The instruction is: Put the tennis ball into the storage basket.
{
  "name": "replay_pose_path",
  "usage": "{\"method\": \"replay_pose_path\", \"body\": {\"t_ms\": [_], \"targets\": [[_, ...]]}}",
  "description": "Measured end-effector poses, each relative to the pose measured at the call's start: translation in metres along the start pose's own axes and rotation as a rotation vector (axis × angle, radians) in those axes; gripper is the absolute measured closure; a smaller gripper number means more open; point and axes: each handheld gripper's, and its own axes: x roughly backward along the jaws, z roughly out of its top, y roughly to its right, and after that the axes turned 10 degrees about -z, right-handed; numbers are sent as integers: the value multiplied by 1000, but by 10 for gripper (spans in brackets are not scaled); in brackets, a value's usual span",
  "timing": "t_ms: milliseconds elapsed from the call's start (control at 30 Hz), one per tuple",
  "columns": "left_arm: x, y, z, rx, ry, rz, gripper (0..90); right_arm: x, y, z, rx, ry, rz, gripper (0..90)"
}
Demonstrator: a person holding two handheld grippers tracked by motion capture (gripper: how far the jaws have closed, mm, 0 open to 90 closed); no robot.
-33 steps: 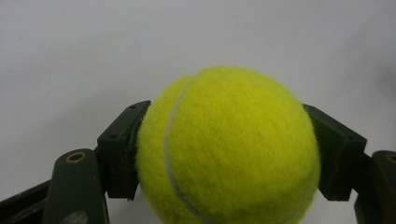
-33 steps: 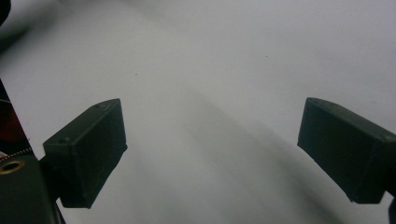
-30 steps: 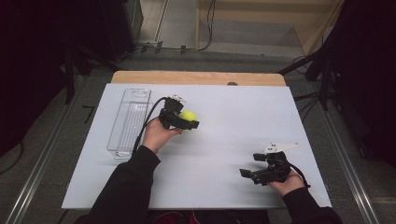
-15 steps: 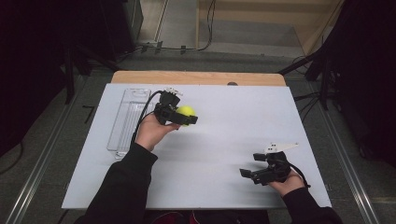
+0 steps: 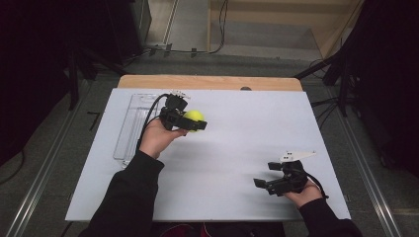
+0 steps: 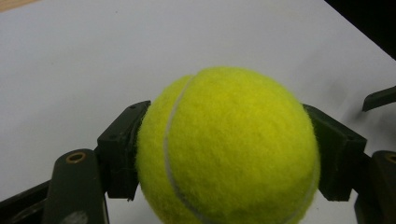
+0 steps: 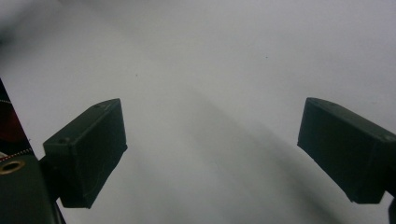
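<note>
Step in hand: we judge this to be the carry; our left gripper (image 5: pixel 193 123) has the tennis ball (image 5: pixel 193 117) off the white bench (image 5: pixel 237 163) and near the clear tray (image 5: pixel 129 129) at the far left; whether the tray is the goal we cannot say for certain, though it is the nearest place to set the ball down.

Left gripper: pinching the ball; in the left gripper view its pads (image 6: pixel 122 148) press against both flanks of the tennis ball (image 6: pixel 227 145), which bulges past them above and below.

Right gripper: our right gripper (image 5: pixel 271 181) rests low at the near right of the bench, well apart from the ball; its jaws stand spread with nothing between them.

Next move: it calls for a level hand, so the round ball does not slip out of the pads; then a placement over the tray before we let the jaws part, since a ball let go on the flat bench would probably roll.

High view gives: the layout; ball beside the tray, hands far apart, cable trailing from the left gripper.

Left gripper view gives: the grip itself, the felt and the pale seam.

Right gripper view gives: the right gripper (image 7: pixel 212 158) wide over bare bench.
</note>
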Motion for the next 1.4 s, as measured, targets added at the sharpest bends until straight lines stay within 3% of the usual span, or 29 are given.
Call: {"method": "replay_pose_path", "body": {"t_ms": [1400], "targets": [[37,-31,-7,83,3,58,256,0,0,0,1,6,-1,63]]}}
